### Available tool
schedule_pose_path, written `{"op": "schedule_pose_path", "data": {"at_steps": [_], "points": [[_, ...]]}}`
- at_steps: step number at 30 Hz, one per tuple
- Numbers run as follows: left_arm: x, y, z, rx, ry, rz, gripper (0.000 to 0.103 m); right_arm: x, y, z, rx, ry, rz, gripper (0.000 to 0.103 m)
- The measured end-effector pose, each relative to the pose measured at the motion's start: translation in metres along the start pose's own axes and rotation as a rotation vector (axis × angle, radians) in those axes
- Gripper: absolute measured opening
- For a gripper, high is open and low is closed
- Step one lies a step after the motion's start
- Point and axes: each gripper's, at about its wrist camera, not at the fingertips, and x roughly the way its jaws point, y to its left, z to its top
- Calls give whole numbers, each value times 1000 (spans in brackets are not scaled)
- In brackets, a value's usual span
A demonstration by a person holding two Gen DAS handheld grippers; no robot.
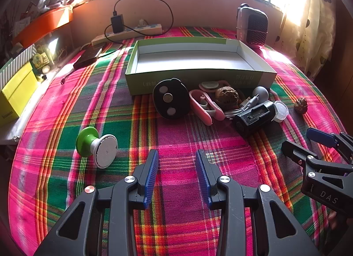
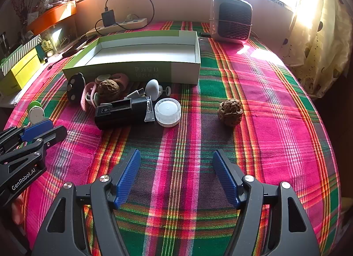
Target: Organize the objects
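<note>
An empty green-and-white cardboard box (image 1: 198, 74) (image 2: 141, 72) stands open on the plaid cloth. In front of it lies a pile: a black oval disc (image 1: 171, 99) (image 2: 75, 87), pink clips (image 1: 204, 107), a brown walnut (image 1: 227, 95) (image 2: 109, 89), a grey ball (image 2: 153, 89), a black device (image 1: 256, 116) (image 2: 122, 112) and a clear round lid (image 2: 168, 112). A second walnut (image 2: 230, 112) (image 1: 300, 105) lies apart to the right. A green-and-white spool (image 1: 97, 146) (image 2: 35, 111) lies to the left. My left gripper (image 1: 176, 172) (image 2: 42, 130) and right gripper (image 2: 176, 172) (image 1: 306, 141) are open, empty, short of the pile.
A small heater (image 2: 231, 20) stands at the back right. A power strip with a black charger (image 1: 125, 28) lies behind the box. A yellow box (image 1: 17, 92) and an orange tray (image 1: 44, 24) sit on the left shelf. A curtain (image 2: 317, 41) hangs at the right.
</note>
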Motion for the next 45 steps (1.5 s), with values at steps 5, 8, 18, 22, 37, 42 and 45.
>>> {"op": "schedule_pose_path", "data": {"at_steps": [5,8,18,22,37,42,45], "points": [[-2,-1,0,-5,0,-7,33,3,-2,0,-1,-1,-5,70],[-2,0,0,-6,0,-7,33,4,-2,1,0,-1,-5,70],[-3,2,0,-30,-4,-38,33,4,-2,2,-3,0,-5,71],[-2,6,0,-44,-6,-56,33,4,-3,2,-3,0,-3,71],[-5,3,-3,33,-2,-51,33,4,-5,2,-16,3,3,71],[-6,3,-4,42,-4,-46,33,1,0,1,-78,-3,-14,71],[-6,3,-4,41,-4,-45,33,1,2,2,-107,-2,-22,71]]}}
